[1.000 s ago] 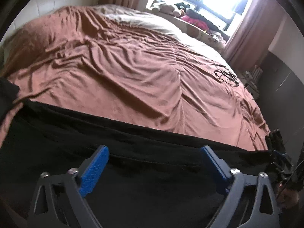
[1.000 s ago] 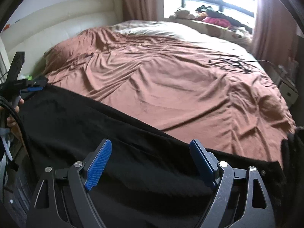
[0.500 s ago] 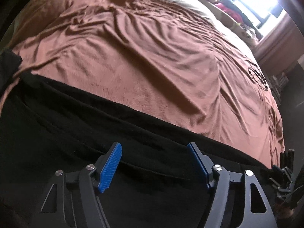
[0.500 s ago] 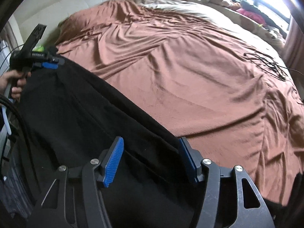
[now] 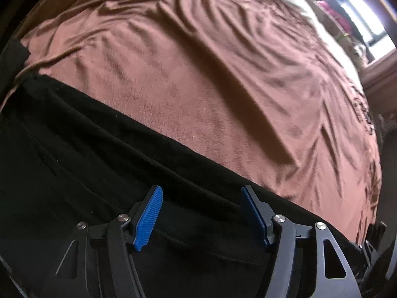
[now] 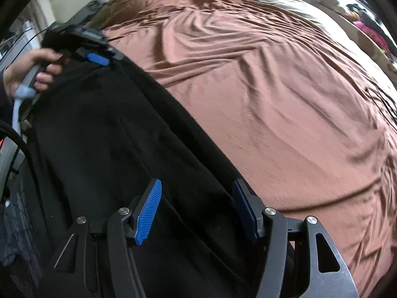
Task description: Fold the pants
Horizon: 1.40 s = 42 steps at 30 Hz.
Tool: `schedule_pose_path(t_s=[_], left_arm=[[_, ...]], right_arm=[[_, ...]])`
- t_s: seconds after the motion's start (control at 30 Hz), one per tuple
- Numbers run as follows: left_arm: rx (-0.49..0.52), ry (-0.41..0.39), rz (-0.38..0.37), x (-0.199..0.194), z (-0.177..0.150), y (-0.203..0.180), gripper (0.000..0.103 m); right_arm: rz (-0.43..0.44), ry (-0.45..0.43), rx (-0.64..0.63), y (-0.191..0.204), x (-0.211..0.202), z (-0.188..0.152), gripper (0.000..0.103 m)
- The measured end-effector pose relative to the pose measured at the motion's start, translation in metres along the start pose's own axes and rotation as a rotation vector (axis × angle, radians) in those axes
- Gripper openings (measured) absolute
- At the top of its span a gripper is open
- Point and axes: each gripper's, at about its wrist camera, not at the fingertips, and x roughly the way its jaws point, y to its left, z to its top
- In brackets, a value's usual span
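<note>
Black pants [image 5: 74, 154] lie stretched along the near edge of a bed with a brown sheet [image 5: 211, 74]. My left gripper [image 5: 201, 191] points steeply down over the pants near their far hem. Its blue-padded jaws are closing, with black cloth below and between them, and the pads do not press on it. In the right wrist view the same pants [image 6: 111, 136] run from the lower middle to the upper left. My right gripper [image 6: 196, 182] hovers over them, jaws apart, gripping nothing. A hand [image 6: 27, 72] holds the left gripper at the pants' other end.
The wrinkled brown sheet [image 6: 273, 87] covers the rest of the bed beyond the pants. A black cable [image 6: 382, 104] lies on it at the right. Clothes and soft toys [image 6: 367, 29] sit by the window at the far side. A pale headboard stands at the upper left.
Both grippers have dropped toward the pants and tipped further down, so the bed fills the views. Both pairs of jaws have narrowed.
</note>
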Motion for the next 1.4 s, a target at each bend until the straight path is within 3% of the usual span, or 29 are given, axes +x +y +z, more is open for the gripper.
schedule_pose_path(t_s=[0.3, 0.4, 0.47, 0.5, 0.57, 0.63, 0.67, 0.83, 1.1, 1.4], left_arm=[[-0.030, 0.062, 0.112, 0.017, 0.007, -0.010, 0.062], [-0.022, 0.044, 0.161, 0.016, 0.007, -0.014, 0.035], [-0.023, 0.046, 0.136, 0.013, 0.006, -0.013, 0.010], [-0.024, 0.045, 0.130, 0.012, 0.005, -0.013, 0.009], [-0.016, 0.028, 0.119, 0.009, 0.003, -0.012, 0.006], [-0.020, 0.011, 0.101, 0.003, 0.001, -0.010, 0.004], [-0.023, 0.001, 0.087, -0.001, 0.000, -0.010, 0.003], [-0.039, -0.052, 0.016, -0.023, 0.001, -0.004, 0.002], [-0.049, -0.103, -0.021, -0.036, 0.006, -0.002, 0.002], [-0.068, -0.043, -0.018, 0.007, 0.019, -0.006, 0.004]], right_arm=[[0.042, 0.046, -0.067, 0.007, 0.027, 0.013, 0.058], [0.043, 0.067, -0.074, 0.006, 0.035, 0.013, 0.058], [0.049, 0.077, -0.070, 0.004, 0.039, 0.013, 0.058], [0.050, 0.080, -0.067, 0.004, 0.040, 0.013, 0.058], [0.055, 0.084, -0.071, 0.005, 0.042, 0.014, 0.040], [0.041, 0.086, -0.067, 0.005, 0.039, 0.016, 0.010], [0.036, 0.083, -0.063, 0.006, 0.036, 0.016, 0.005], [-0.019, 0.043, -0.090, 0.016, 0.020, 0.016, 0.000], [-0.162, -0.005, -0.072, 0.028, 0.008, 0.032, 0.000], [-0.199, 0.038, -0.012, 0.016, 0.049, 0.037, 0.000]])
